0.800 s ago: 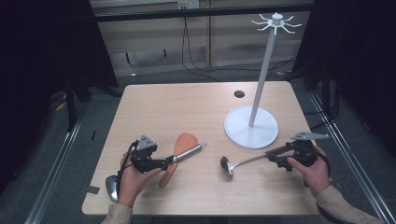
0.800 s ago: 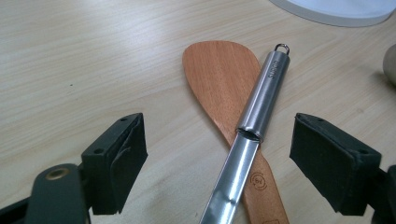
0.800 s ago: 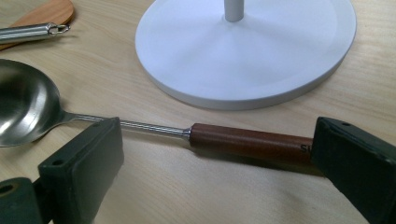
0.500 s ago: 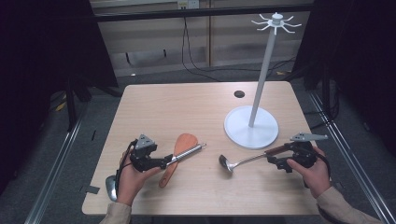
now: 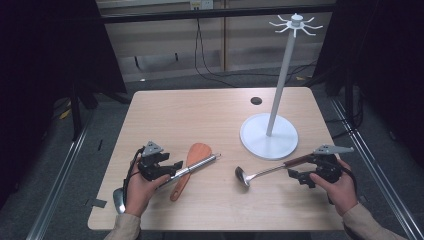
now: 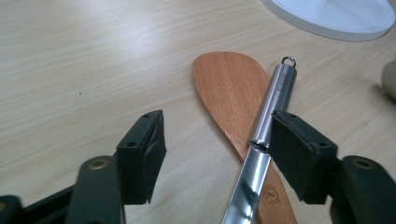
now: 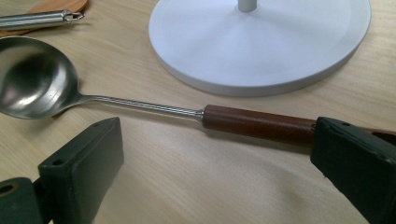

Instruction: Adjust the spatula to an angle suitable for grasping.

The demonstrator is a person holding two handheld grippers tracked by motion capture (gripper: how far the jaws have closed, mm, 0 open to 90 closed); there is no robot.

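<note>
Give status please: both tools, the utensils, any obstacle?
Left tool open around steel handle crossing wooden spatula. Right tool open beside ladle. White stand base close behind ladle.

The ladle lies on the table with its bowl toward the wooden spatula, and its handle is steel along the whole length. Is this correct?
Not quite. The ladle does lie on the table with its bowl toward the wooden spatula, but only the shaft is steel; the grip end is brown wood. The right gripper view shows it, beside the right claw.
</note>
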